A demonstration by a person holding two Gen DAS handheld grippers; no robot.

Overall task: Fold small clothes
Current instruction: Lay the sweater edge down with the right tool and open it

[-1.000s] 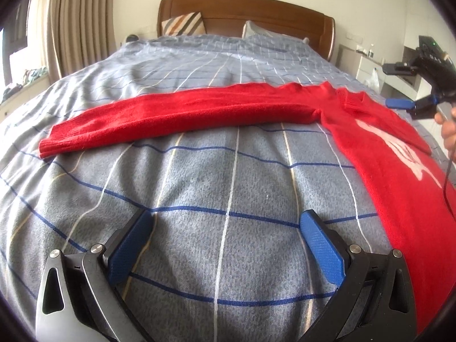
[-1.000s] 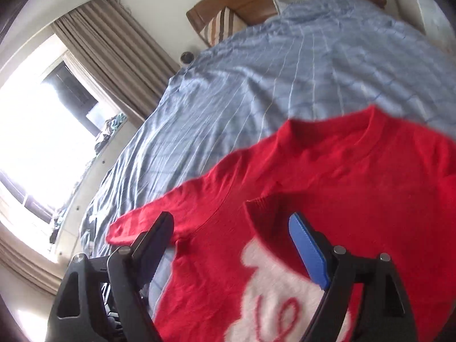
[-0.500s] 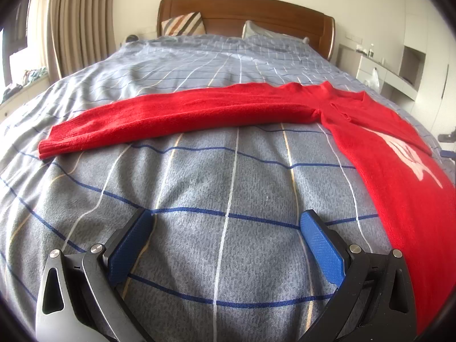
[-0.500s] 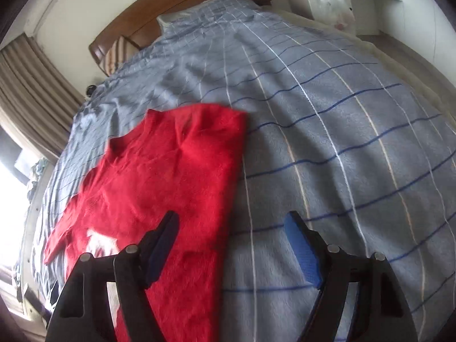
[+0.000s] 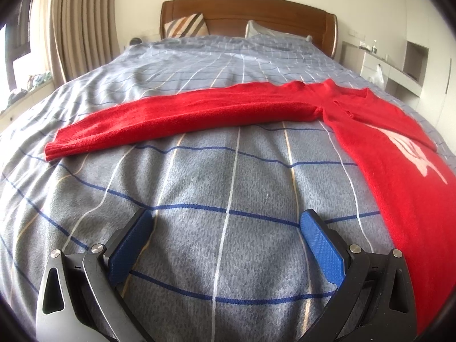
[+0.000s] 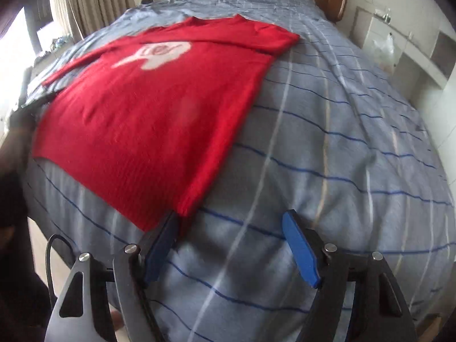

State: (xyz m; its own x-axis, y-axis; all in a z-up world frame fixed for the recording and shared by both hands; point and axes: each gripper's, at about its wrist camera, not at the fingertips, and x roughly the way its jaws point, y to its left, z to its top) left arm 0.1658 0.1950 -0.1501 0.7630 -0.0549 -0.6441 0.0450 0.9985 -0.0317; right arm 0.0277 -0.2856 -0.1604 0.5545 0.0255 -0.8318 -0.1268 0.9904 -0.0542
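Observation:
A red sweater [image 5: 399, 188] with a white motif lies flat on the checked bedspread [image 5: 228, 176], one sleeve [image 5: 171, 116] stretched out to the left. My left gripper [image 5: 226, 216] hovers open over bare bedspread in front of that sleeve, holding nothing. In the right wrist view the sweater [image 6: 148, 108] fills the upper left. My right gripper [image 6: 230, 216] is open and its jaws are closing. Only bedspread lies between them. The sweater's near hem corner [image 6: 182, 208] sits just past the left fingertip.
A wooden headboard [image 5: 245, 8] and pillows [image 5: 185, 25] stand at the far end of the bed. Curtains [image 5: 82, 22] hang on the left. White shelving with a plastic bag [image 6: 384, 45] lines the right side. A dark blurred shape [image 6: 11, 148] fills the right view's left edge.
The right gripper swept from above the sweater's neck, past its right side, down to the near hem corner, and left the left wrist view. The left gripper kept still.

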